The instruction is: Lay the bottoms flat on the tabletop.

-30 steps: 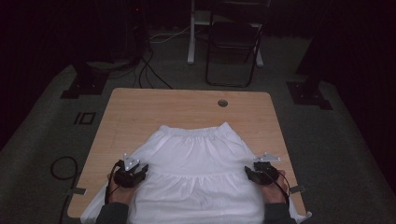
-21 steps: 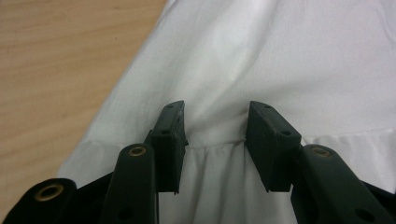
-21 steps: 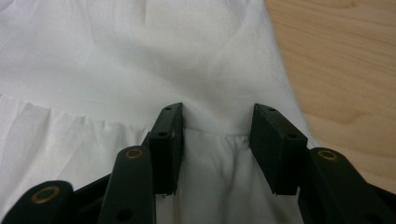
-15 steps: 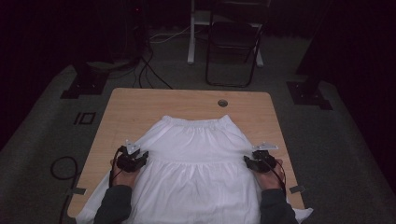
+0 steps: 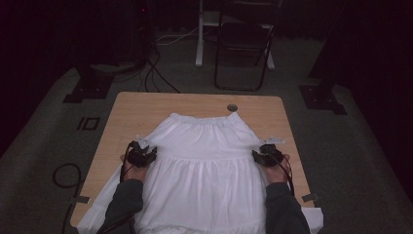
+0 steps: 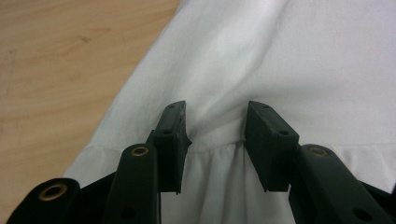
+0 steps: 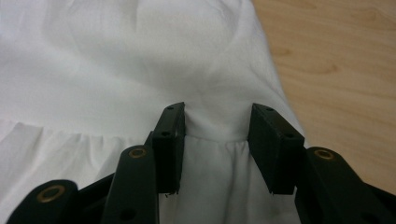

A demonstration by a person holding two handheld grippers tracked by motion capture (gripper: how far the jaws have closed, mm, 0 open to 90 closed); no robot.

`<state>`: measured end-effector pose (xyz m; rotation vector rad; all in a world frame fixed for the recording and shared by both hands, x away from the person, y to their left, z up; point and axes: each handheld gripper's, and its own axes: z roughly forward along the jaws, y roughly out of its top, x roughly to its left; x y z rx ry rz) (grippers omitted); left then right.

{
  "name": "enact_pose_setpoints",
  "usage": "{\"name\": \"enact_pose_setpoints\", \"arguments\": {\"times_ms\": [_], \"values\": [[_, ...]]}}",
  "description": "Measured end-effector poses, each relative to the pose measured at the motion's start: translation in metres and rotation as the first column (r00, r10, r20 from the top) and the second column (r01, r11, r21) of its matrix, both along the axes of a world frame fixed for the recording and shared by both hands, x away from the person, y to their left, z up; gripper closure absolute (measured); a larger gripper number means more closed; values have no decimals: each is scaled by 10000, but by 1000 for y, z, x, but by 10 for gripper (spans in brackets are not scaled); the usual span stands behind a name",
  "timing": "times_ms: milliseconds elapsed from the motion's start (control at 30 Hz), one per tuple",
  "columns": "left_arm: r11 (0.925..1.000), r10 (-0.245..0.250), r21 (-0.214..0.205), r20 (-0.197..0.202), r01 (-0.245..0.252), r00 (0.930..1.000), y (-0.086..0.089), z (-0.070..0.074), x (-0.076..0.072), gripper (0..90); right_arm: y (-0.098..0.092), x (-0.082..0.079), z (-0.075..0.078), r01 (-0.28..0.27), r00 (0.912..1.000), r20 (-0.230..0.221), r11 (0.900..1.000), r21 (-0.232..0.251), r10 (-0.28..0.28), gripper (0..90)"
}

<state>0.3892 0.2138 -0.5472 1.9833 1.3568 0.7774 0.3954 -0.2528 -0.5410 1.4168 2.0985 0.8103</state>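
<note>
One white tiered skirt [image 5: 204,165] of thin, gathered cloth lies flat on the wooden table [image 5: 126,117], hem at the near edge, elastic waistband farthest. Two black grippers rest on its tier seam: the left gripper [image 6: 215,126] at the left edge, the right gripper [image 7: 215,122] at the right edge. Each pair of jaws stands apart with a raised cloth ridge between; the right has just been closing.

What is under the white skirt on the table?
The white skirt lies spread on the wooden table, whose bare top shows around its waistband and sides. Its hem hangs over the near edge. Whatever lies beneath the cloth itself is covered, so that cannot be told.
</note>
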Motion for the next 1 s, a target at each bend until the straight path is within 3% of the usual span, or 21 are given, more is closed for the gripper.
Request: {"name": "enact_pose_setpoints", "arguments": {"times_ms": [267, 400, 500, 533, 567, 667, 700, 800, 933, 1000], "values": [[9993, 367, -33, -12, -367, 9993, 0, 0, 21, 586, 6, 28, 1, 60, 10000, -33, 10000, 76, -60, 560], [9975, 633, 311, 115, -636, 9979, -5, 1, 28, 586, 10, 41, 1, 156, 9998, -100, 9998, 98, -155, 556], [9958, 903, 121, 26, -904, 9959, -6, 1, 30, 581, 11, 46, 1, 207, 9998, -82, 9997, 110, -206, 553], [9909, 1286, -339, -409, -1300, 9909, -5, 3, 30, 548, 12, 49, 2, 241, 9995, -184, 9997, 88, -240, 538], [9912, 1262, -317, -595, -1283, 9902, -6, 5, 29, 523, 12, 48, 2, 226, 9995, -223, 9997, 112, -224, 528], [9939, 1090, -133, -529, -1098, 9926, -8, 10, 23, 503, 14, 42, 6, 181, 9988, -450, 9997, -147, -187, 493], [9965, 792, -229, -252, -798, 9965, -7, 15, 11, 494, 14, 36, 8, 196, 9990, -396, 9996, -196, -204, 486], [9983, 572, -88, -100, -573, 9983, -1, 19, -11, 479, 13, 19, 13, 230, 9994, -250, 9992, -315, -238, 481], [9929, 871, -788, -215, -886, 9960, 19, 17, -39, 468, 9, -8, 13, 239, 9995, -213, 9980, -581, -252, 446], [9880, 809, -1278, -525, -870, 9953, 27, 16, -47, 468, 9, -21, 10, 109, 9977, -669, 9997, -196, -122, 425]]}}
